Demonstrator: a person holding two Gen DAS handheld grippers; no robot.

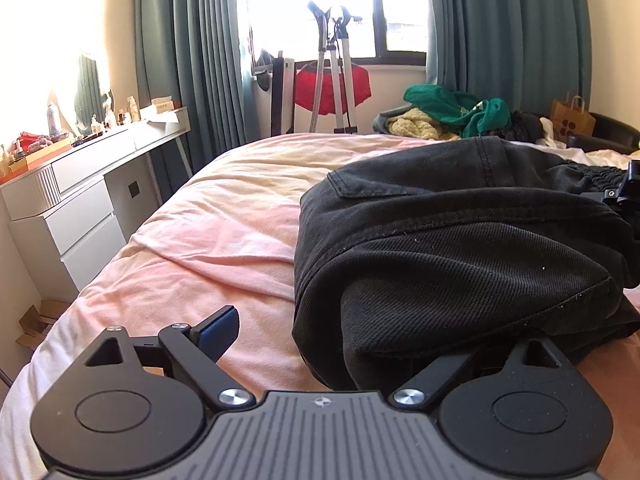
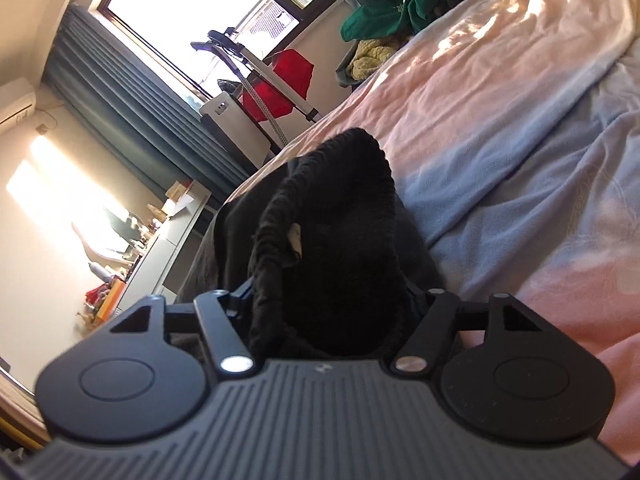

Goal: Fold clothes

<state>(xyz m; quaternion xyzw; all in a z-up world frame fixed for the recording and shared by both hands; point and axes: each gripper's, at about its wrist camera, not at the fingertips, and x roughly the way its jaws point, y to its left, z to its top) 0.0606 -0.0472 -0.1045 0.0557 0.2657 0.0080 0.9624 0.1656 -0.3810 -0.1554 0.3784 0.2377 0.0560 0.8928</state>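
Black trousers [image 1: 460,248] lie folded in a thick heap on the pink bed sheet [image 1: 224,240]. My left gripper [image 1: 352,332] is open at the heap's near edge. Its left finger with the blue pad [image 1: 218,334] stands clear of the cloth, while the right finger is hidden under the fabric. In the right wrist view the gathered elastic waistband [image 2: 320,220] of the black trousers fills the gap of my right gripper [image 2: 328,304] and hides both fingertips, so I cannot see whether the pads press on it. A bit of the right gripper [image 1: 624,192] also shows at the waistband.
A white dressing table [image 1: 92,184] with bottles stands left of the bed. Beyond the bed's far end are a garment steamer stand [image 1: 336,80], a red garment [image 1: 332,88], a pile with a green garment [image 1: 452,108] and a paper bag [image 1: 572,116]. A pale blue blanket [image 2: 520,184] lies right of the trousers.
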